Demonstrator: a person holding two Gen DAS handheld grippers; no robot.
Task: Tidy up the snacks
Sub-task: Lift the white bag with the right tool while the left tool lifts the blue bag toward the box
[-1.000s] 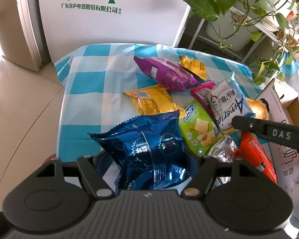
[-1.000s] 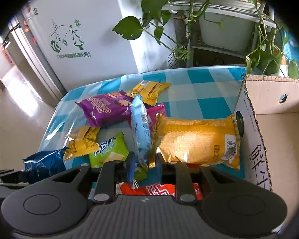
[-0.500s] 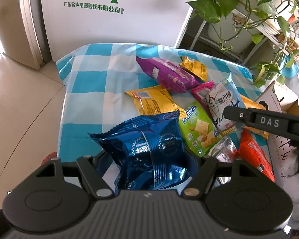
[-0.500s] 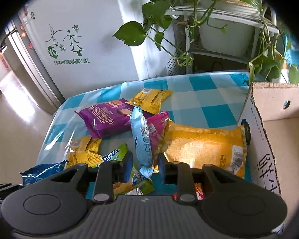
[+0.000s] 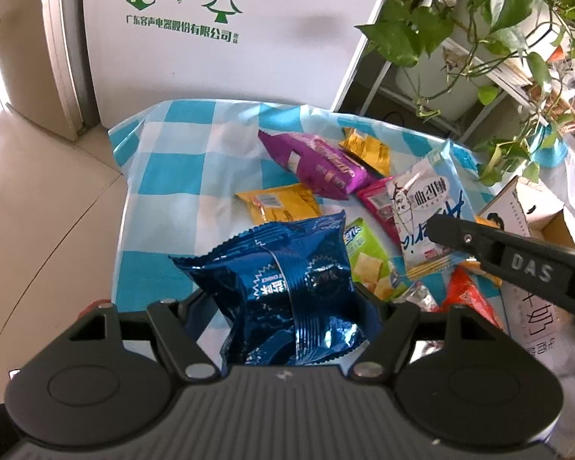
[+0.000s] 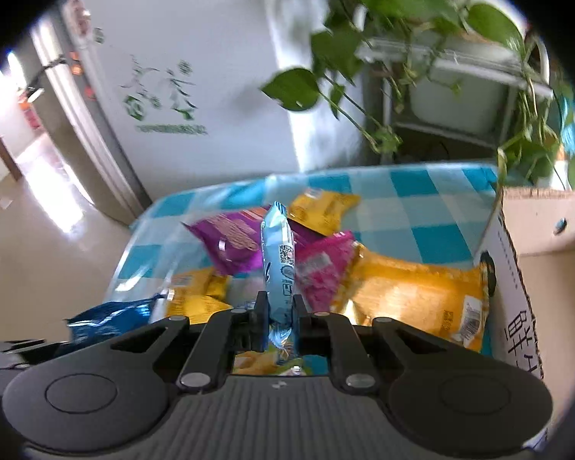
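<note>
Right hand-held gripper (image 6: 278,320) clamped tight on the light blue packet (image 6: 278,268), packet standing on edge between the jaws, lifted off the pile. From the left wrist view the same right hand-held gripper (image 5: 437,230) comes in from the right, pinching that light blue packet (image 5: 429,211) near its lower edge.

Left hand-held gripper (image 5: 287,318) closed around the blue foil bag (image 5: 287,280); jaws partway apart, bag fills the gap between the fingers and bulges forward past them.

Rest of the snacks sit on the tabletop (image 5: 176,176) with the blue-and-white check cloth, ahead of both grippers:
- purple pack (image 5: 318,165), furthest ahead of the left one, small yellow pack (image 5: 368,149) just beside it
- yellow pack (image 5: 280,203) directly ahead of the foil bag
- green pack (image 5: 368,260) just right of the foil bag
- pink pack (image 5: 375,203) partly under the light blue packet
- orange-red pack (image 5: 471,303) to the far right, near the box
- large orange-yellow bag (image 6: 414,299) to the right of the right gripper, touching the box wall

Cardboard box (image 6: 517,230) open, right of the right gripper, at the tabletop edge.
</note>
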